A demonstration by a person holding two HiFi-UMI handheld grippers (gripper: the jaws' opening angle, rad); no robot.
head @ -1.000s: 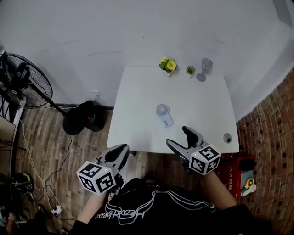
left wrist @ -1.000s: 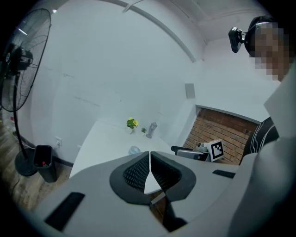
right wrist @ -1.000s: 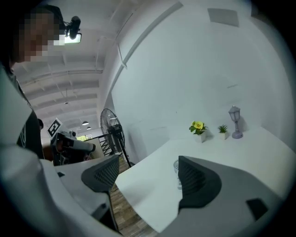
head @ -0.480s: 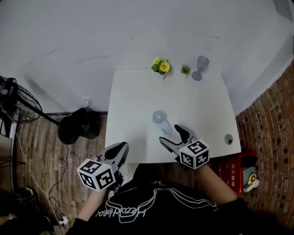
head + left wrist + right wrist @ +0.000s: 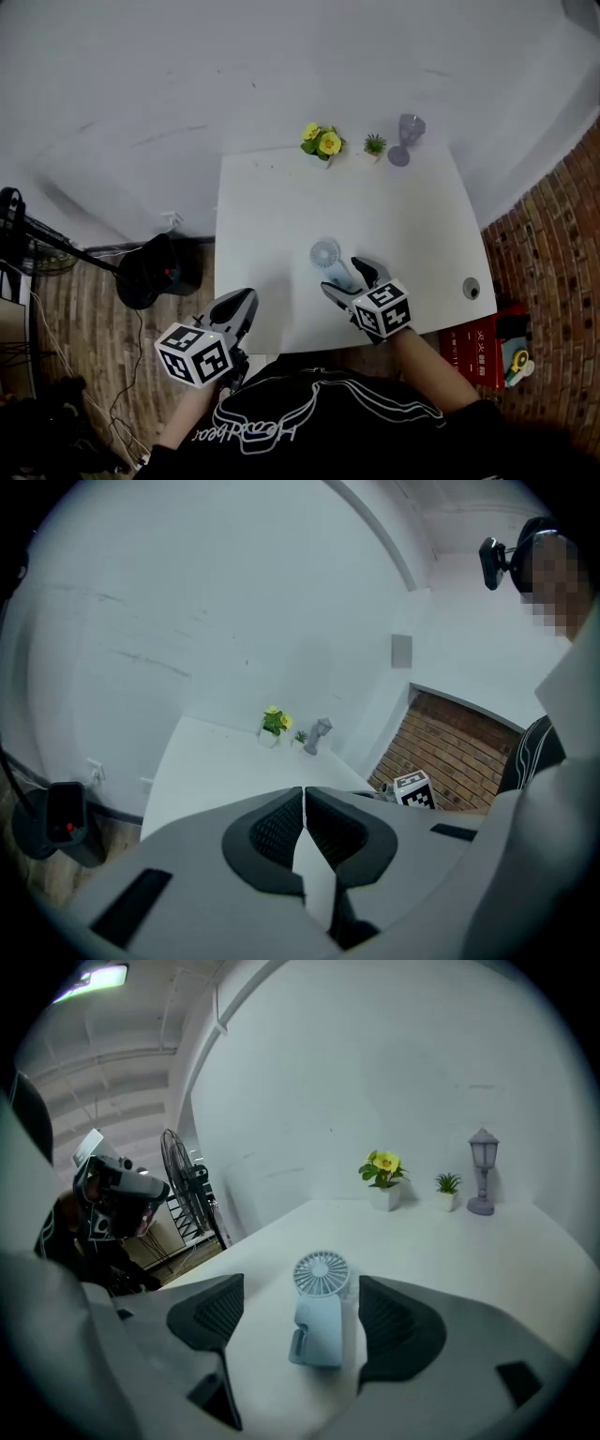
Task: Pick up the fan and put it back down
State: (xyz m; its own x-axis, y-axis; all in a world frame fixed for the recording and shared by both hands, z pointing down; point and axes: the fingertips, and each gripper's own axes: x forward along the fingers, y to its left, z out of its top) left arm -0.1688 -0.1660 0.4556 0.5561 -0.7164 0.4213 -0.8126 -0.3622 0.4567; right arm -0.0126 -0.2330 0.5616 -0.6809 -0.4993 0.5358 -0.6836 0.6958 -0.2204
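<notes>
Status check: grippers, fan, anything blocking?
Right gripper open, jaws straddling fan, no contact visible. Left gripper shut, empty, near table corner. Fan lying flat, not lifted. Nothing blocking; flowerpot at far edge.

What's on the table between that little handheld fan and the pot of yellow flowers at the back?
Nothing: only bare white table separates the fan from the yellow flowers, as the head view and right gripper view both show.

A white counter (image 5: 272, 216) stands against a white wall (image 5: 234, 75) ahead of the jaws; wood floor (image 5: 84, 319) left of them, brick wall (image 5: 553, 272) right.
</notes>
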